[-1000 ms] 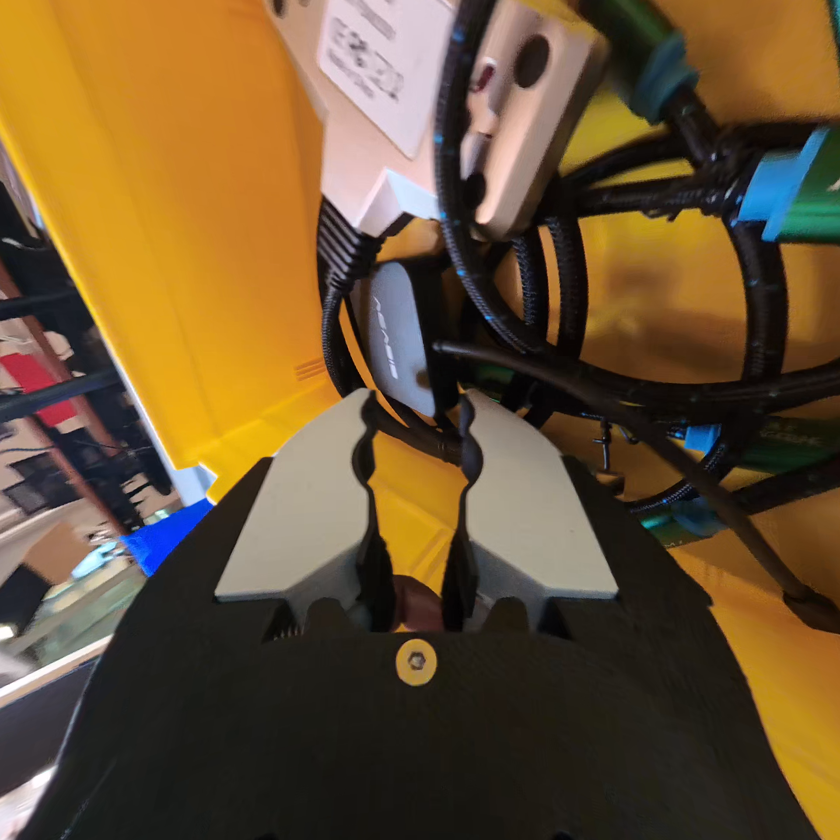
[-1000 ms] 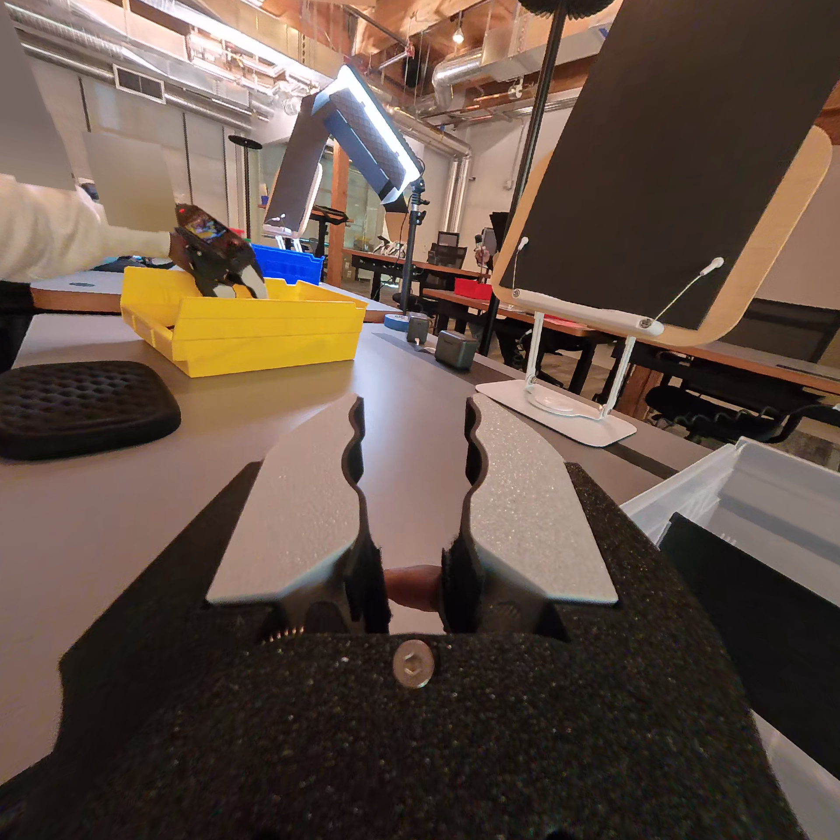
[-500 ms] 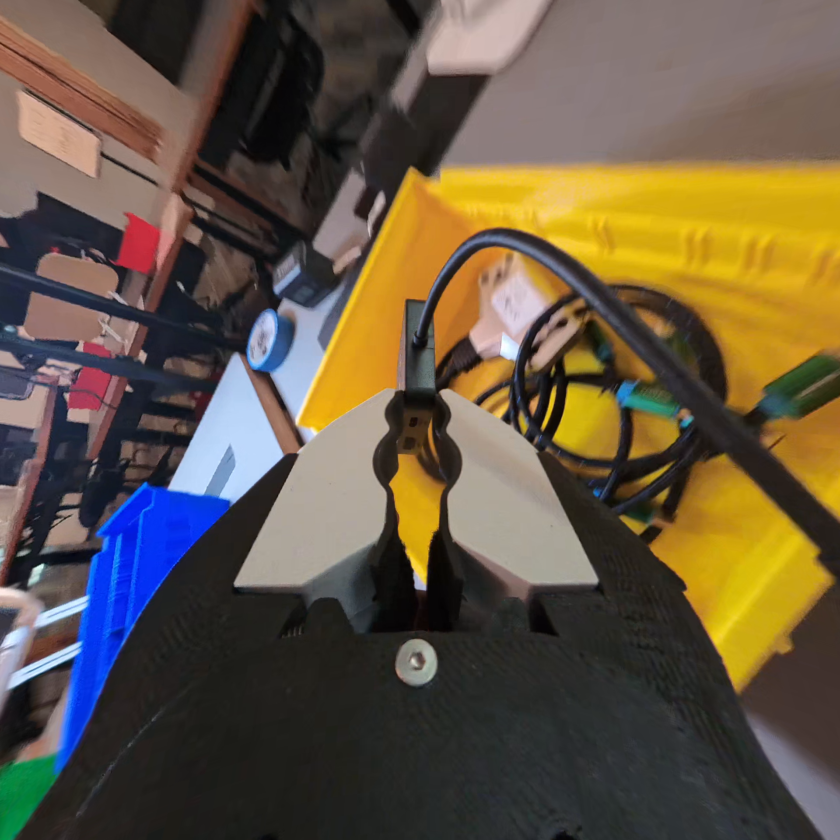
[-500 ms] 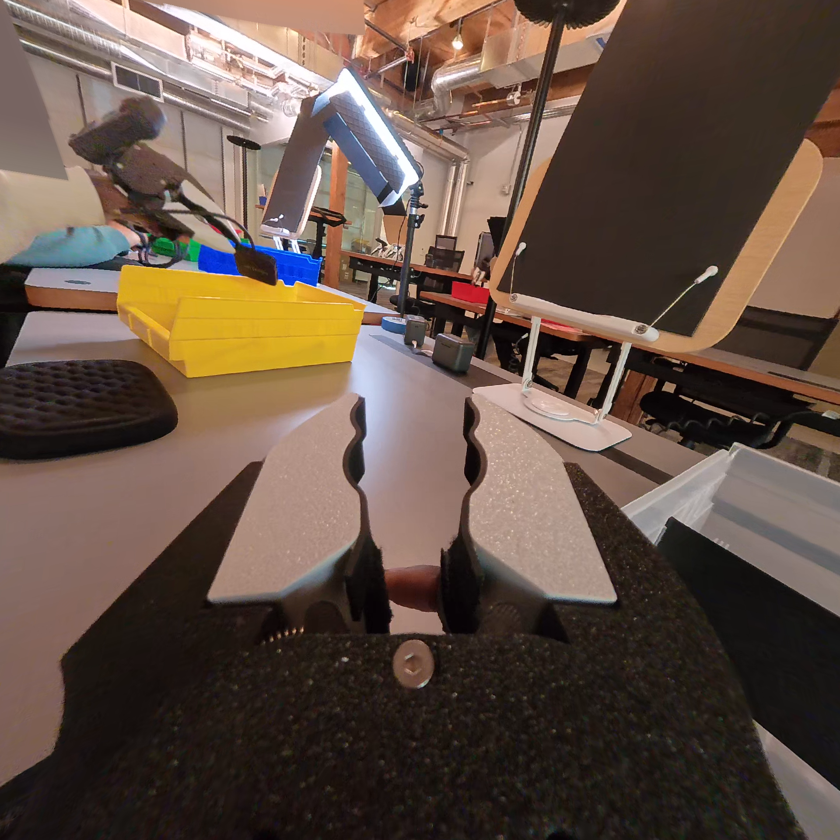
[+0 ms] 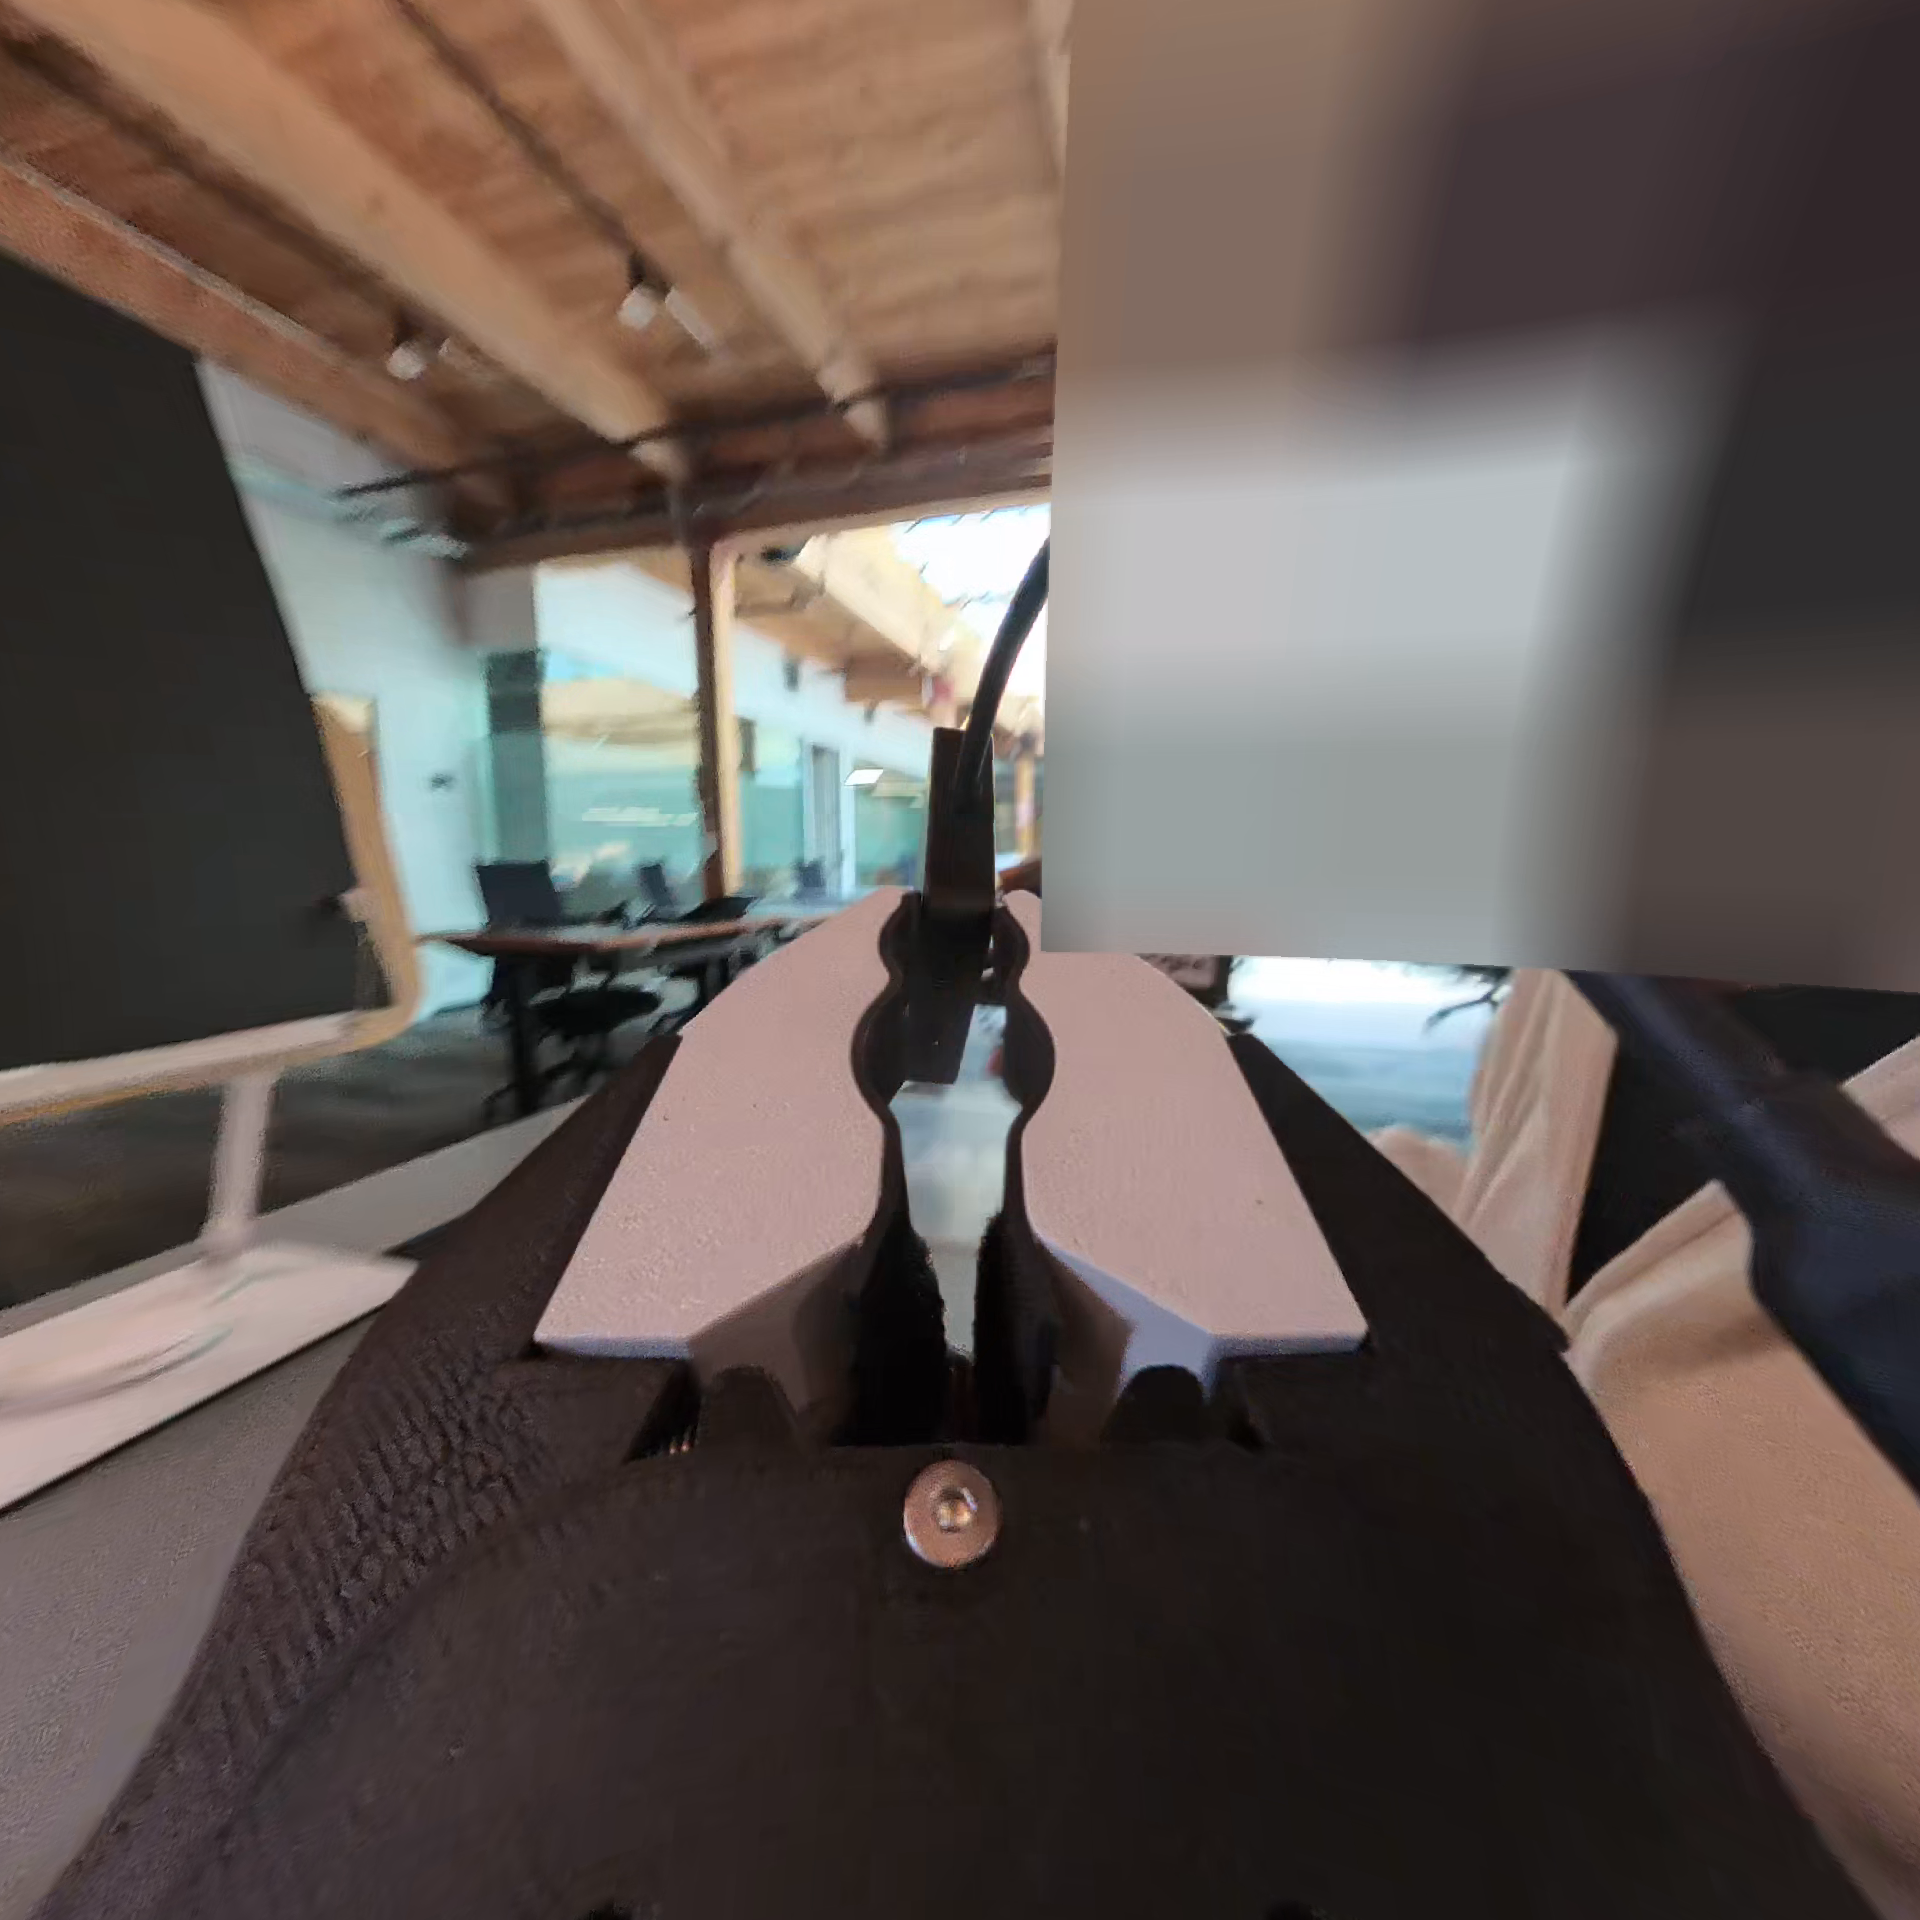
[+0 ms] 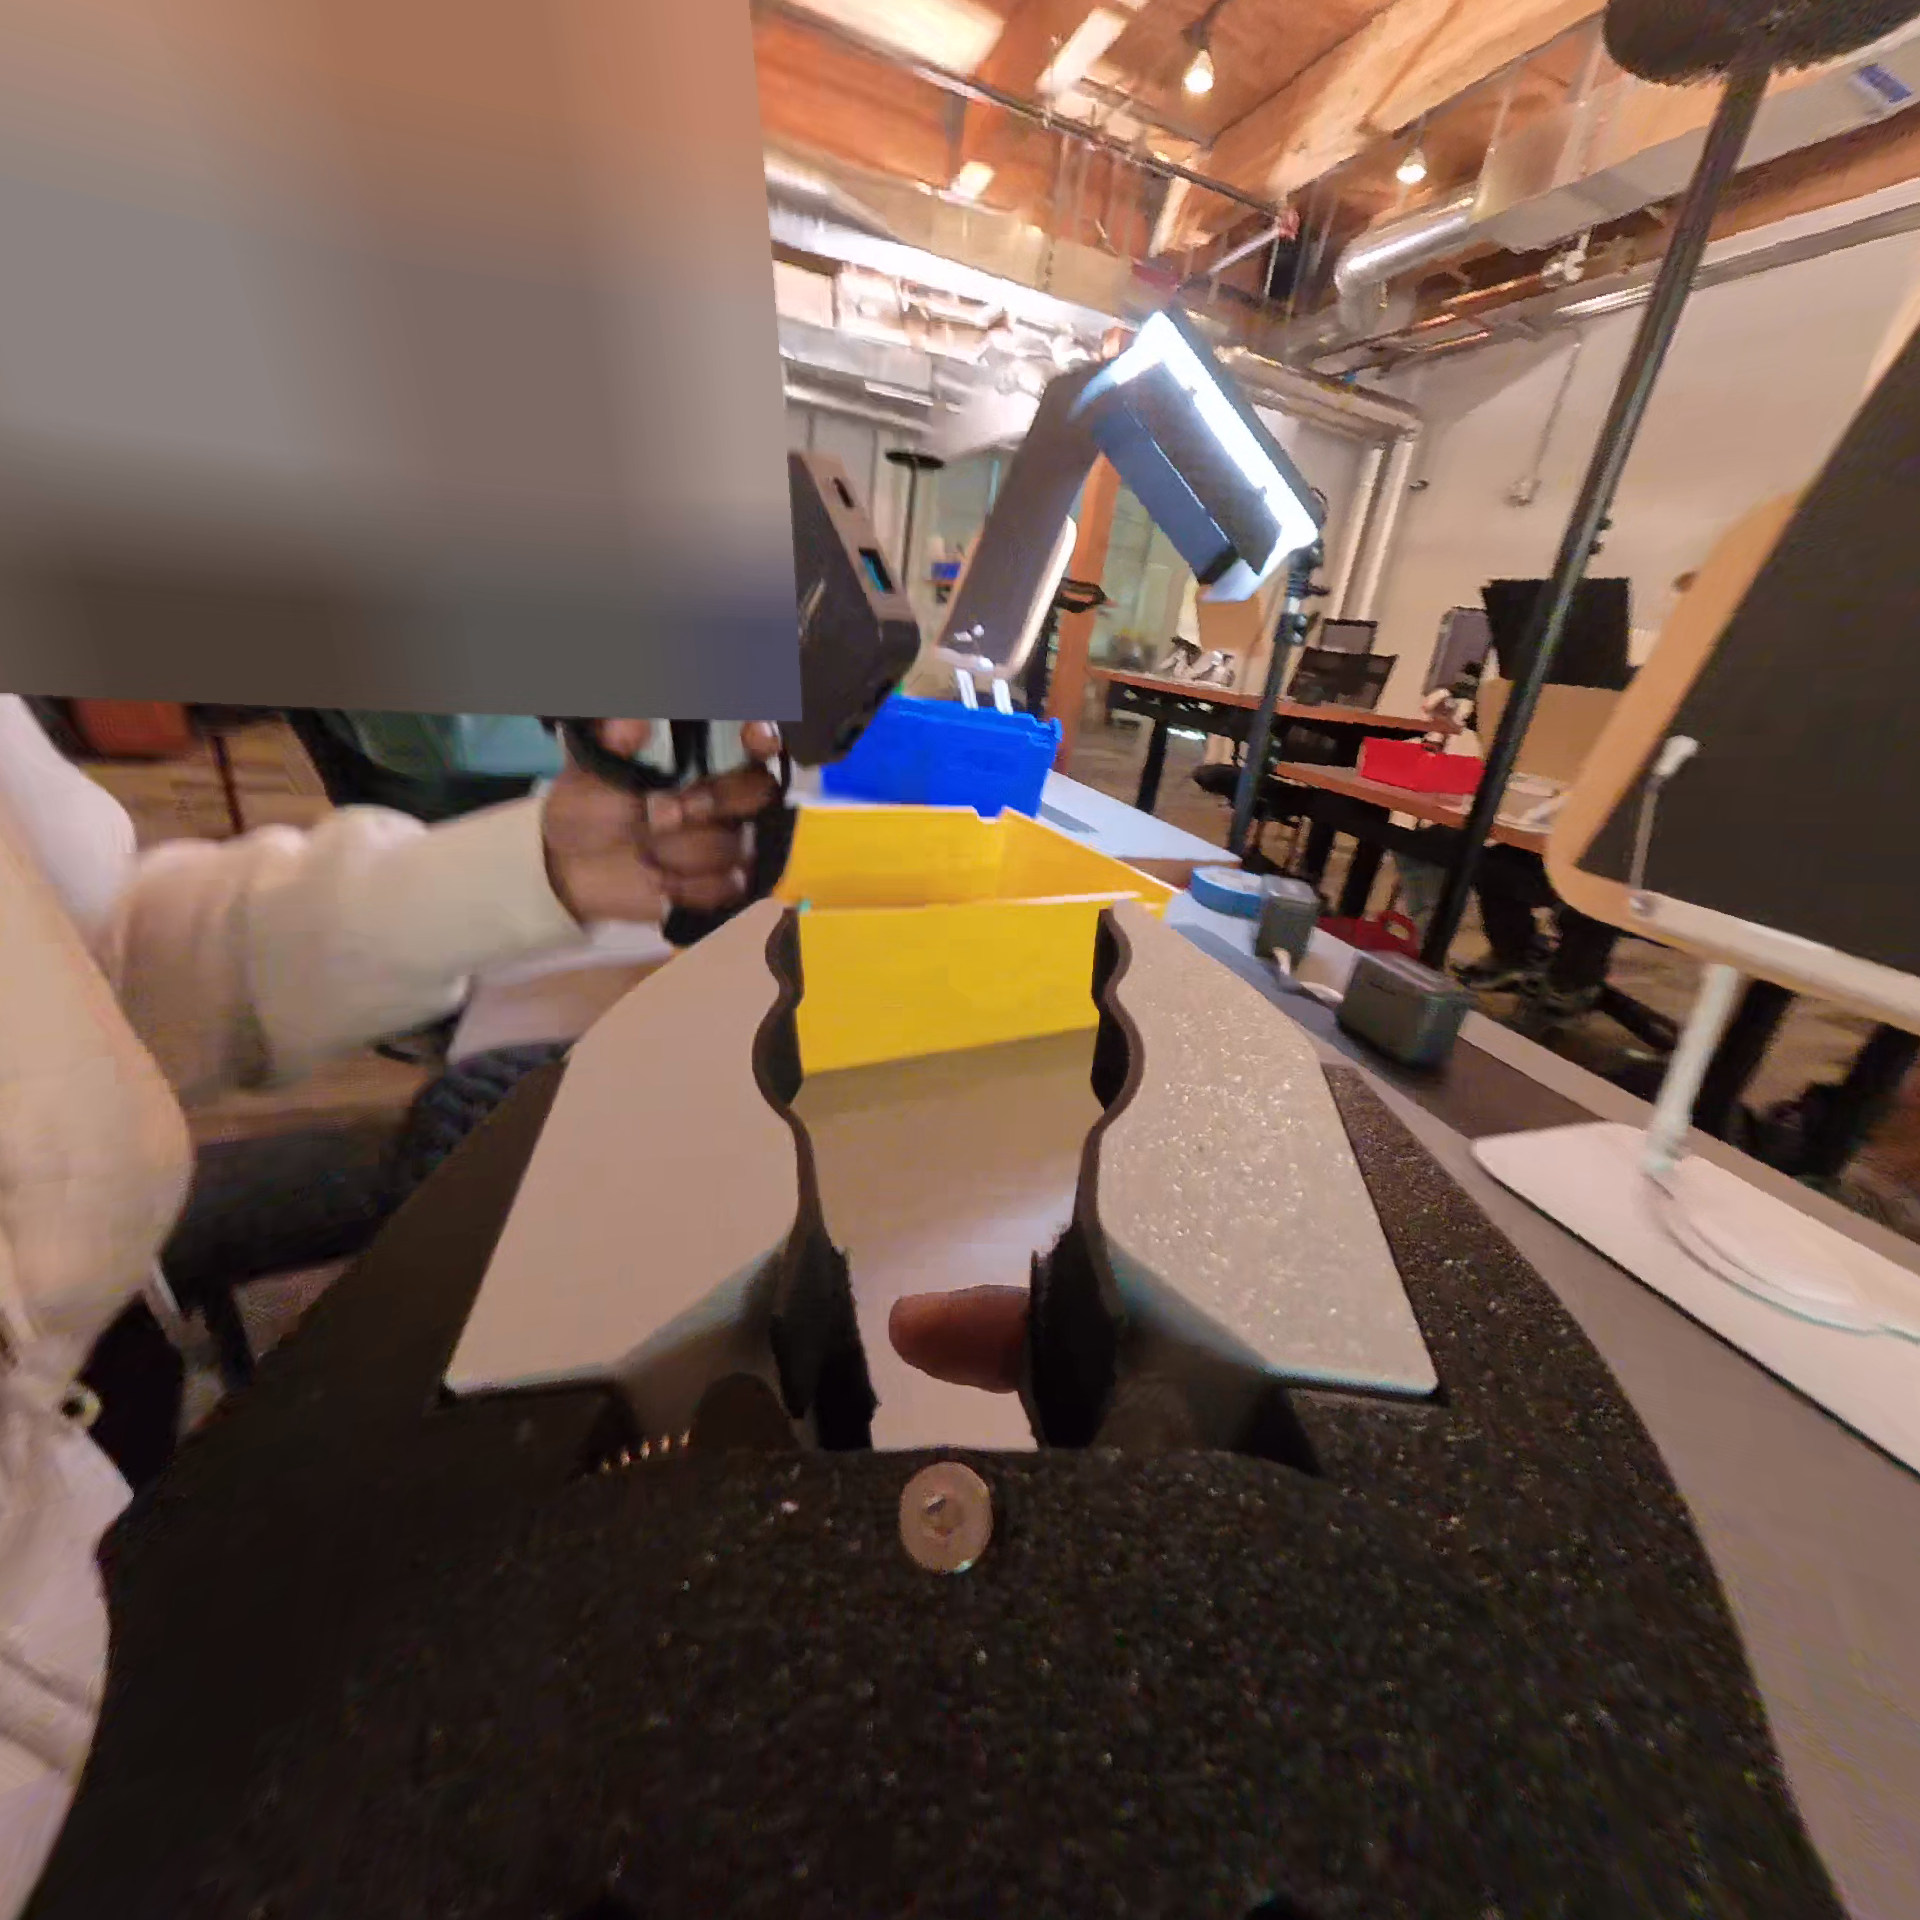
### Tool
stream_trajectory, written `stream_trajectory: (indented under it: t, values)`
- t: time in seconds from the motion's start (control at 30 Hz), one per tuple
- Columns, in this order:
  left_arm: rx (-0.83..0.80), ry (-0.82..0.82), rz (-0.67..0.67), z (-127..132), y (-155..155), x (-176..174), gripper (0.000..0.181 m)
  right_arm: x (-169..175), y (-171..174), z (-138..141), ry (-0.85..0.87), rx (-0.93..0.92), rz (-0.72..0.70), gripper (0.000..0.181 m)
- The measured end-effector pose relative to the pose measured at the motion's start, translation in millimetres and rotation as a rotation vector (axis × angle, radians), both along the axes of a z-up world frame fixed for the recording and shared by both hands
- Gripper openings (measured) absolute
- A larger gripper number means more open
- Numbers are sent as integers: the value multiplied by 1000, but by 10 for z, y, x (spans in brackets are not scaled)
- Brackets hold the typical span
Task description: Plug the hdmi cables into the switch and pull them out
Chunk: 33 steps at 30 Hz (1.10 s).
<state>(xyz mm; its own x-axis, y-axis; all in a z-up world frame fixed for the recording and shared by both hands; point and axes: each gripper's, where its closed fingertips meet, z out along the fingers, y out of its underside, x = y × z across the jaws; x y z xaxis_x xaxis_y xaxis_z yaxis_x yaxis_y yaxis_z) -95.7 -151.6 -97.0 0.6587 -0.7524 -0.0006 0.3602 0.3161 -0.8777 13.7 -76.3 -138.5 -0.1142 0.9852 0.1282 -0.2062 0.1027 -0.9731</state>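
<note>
My left gripper [image 5: 951,925] is shut on the black plug [image 5: 956,831] of a thin black cable [image 5: 1003,665]. The plug stands upright between the fingertips, and the cable arcs up to the right behind a blurred patch. The gripper is lifted and looks out across the room. In the right wrist view its black body [image 6: 847,613] shows above the yellow bin [image 6: 935,977], with a hand [image 6: 644,842] on the grip. My right gripper [image 6: 945,935] is open and empty, low over the grey table [image 6: 935,1174], facing the bin's near wall. The bin's contents are hidden.
A blue bin [image 6: 940,753] stands behind the yellow one. A dark board on a white stand [image 6: 1766,727] is at the right and also shows in the left wrist view [image 5: 156,623]. A blue tape roll [image 6: 1226,888] and small grey boxes [image 6: 1403,1008] lie on the table.
My left gripper closed on the black plug inside the yellow bin, lifted it out and swung it up. My right gripper turned towards the bin and its jaws opened wider.
</note>
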Motion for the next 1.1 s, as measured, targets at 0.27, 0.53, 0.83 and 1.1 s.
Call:
stream_trajectory:
  t: [0.27, 0.53, 0.83, 1.1]
  values:
    - [31, -231, -184, -92, 87, 558, 13, -399, -555, 340, 215, -162, 249, 20]
    - [-206, -143, 208, -542, 262, 25, 34, -121, -169, 309, 130, 158, -67, 14]
    - [-27, 599, 568, -256, 244, 338, 51, -61, 145, -179, -395, 711, -316, 14]
    - [54, 1168, 430, -837, 654, 981, 37, -115, -48, -504, -612, 819, -204, 14]
